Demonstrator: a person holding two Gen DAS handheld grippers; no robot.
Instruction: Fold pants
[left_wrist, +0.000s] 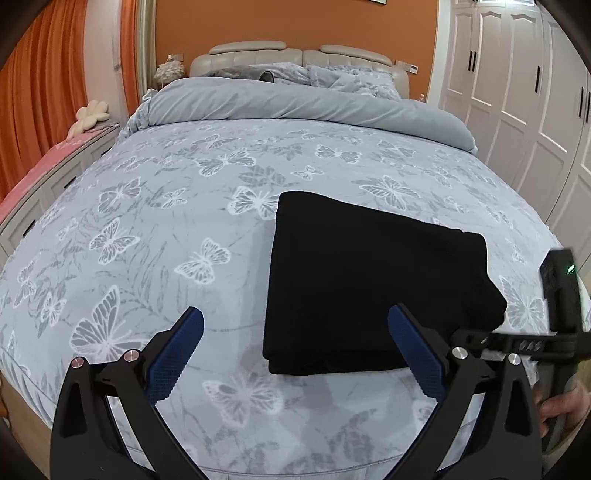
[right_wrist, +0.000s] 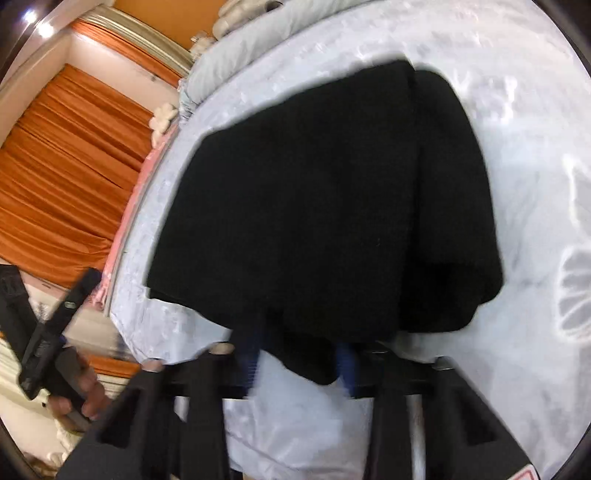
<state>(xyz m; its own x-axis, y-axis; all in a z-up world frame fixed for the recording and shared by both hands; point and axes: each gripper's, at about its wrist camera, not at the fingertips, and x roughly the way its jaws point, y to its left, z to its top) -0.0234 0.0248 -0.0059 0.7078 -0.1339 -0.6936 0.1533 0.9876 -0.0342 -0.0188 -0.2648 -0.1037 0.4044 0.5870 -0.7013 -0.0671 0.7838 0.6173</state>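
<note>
Black pants lie folded into a thick rectangle on the bed near its front edge. My left gripper is open and empty, hovering above the bed; its right finger overlaps the fold's front left corner. My right gripper reaches in from the right at the fold's near right corner. In the right wrist view the pants fill the middle, and the right gripper has its blue pads either side of a hanging black fabric edge; blur hides whether the pads clamp it.
The bed has a grey butterfly-print cover, with a rolled grey duvet and pillows at the head. White wardrobes stand right. Orange curtains and a white bench with pink cushion stand left.
</note>
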